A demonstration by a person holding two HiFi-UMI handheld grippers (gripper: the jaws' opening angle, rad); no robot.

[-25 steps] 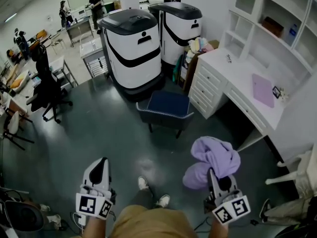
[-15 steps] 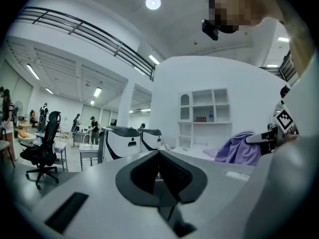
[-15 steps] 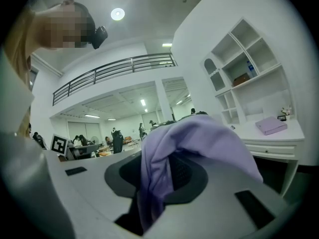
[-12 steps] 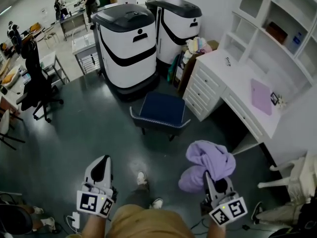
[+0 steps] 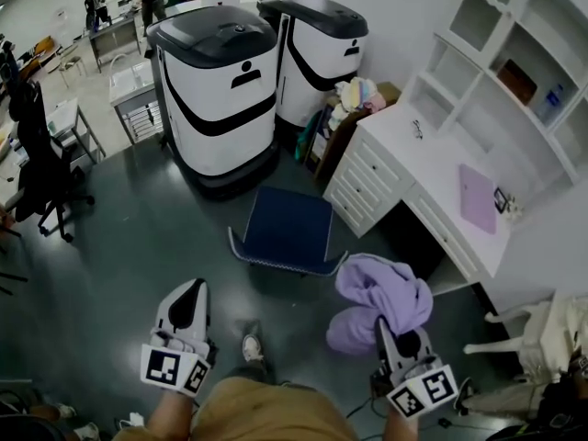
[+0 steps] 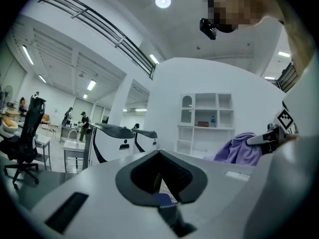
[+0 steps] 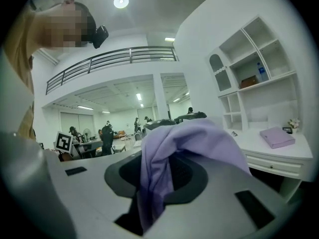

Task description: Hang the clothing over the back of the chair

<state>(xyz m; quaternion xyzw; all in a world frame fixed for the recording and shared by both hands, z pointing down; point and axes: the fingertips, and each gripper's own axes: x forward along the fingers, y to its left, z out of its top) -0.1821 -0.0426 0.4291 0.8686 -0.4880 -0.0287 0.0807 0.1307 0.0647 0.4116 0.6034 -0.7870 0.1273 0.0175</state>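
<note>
Right gripper [image 5: 393, 340] has its jaws clamped on a bunched lilac fleece garment [image 5: 381, 292], held clear of the floor, near and right of the dark blue cushioned chair [image 5: 287, 226]. Left gripper [image 5: 188, 309] is empty, jaws drawn together. Recommended: carry the garment above the chair, spread it with the left gripper, and drape it evenly across the backrest. From above, the backrest is hard to tell from the seat. Cloth hides the right jaw tips.

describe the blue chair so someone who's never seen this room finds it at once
Find the two white-and-black machines and the white desk to their right; on the dark floor before them stands the chair. It alone has a dark blue seat, unlike the black office chair far left and the white chair far right.
</note>
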